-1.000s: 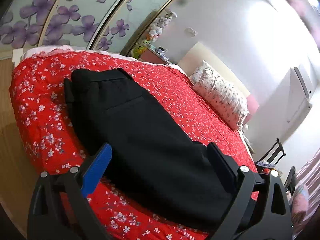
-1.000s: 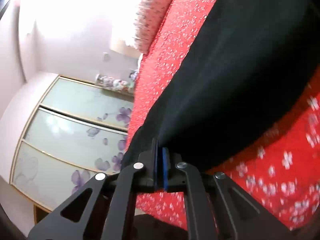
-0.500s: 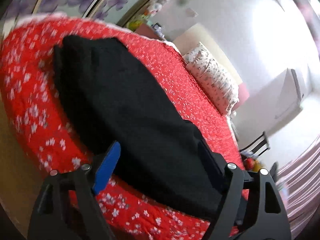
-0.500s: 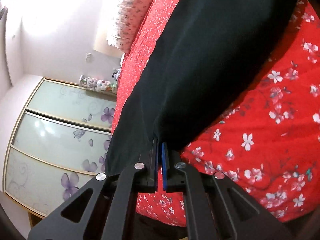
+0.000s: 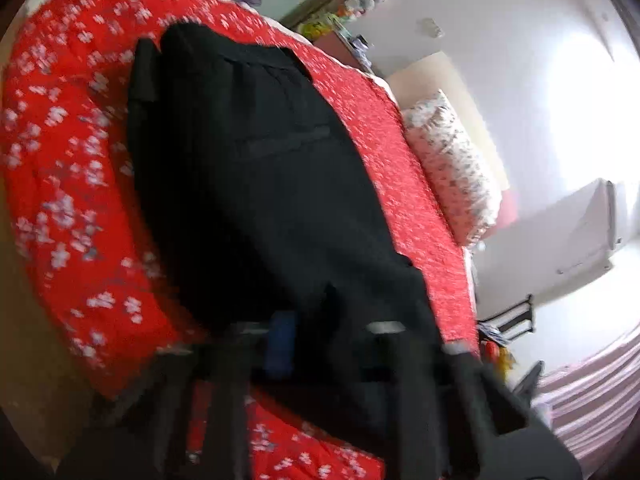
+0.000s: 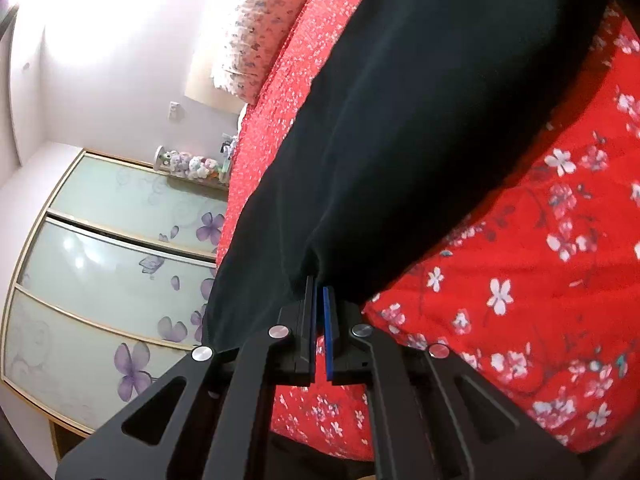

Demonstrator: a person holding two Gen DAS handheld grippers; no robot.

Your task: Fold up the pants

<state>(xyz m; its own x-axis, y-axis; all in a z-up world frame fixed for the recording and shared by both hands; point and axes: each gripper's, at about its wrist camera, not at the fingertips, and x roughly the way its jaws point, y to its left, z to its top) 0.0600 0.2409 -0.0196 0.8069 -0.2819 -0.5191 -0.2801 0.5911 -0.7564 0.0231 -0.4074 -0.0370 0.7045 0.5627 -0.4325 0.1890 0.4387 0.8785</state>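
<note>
One pair of black pants [image 5: 256,184], spread lengthwise on a bed with a red flowered quilt [image 5: 60,200], waistband toward the bed's far end by the wardrobe, legs running to the near end. Right tongs [image 6: 319,292]: blue-padded fingers [image 6: 329,320] drawn nearly together, pinching a fold of the pants' cloth at the near edge of the bed; cloth rises from the nip. Left tongs [image 5: 308,320]: picture blurred; one blue pad [image 5: 280,340] shows against the black cloth, the other finger lost in it, so the state of the jaws cannot be told. One flowered pillow [image 5: 452,168] at the head of the bed. One wardrobe [image 6: 100,260], sliding doors with purple flowers. No containers seen. Change against a second ago: left tongs were spread wide above the pants; now the pad sits closer in, amid the cloth. Right tongs' grip unchanged
</note>
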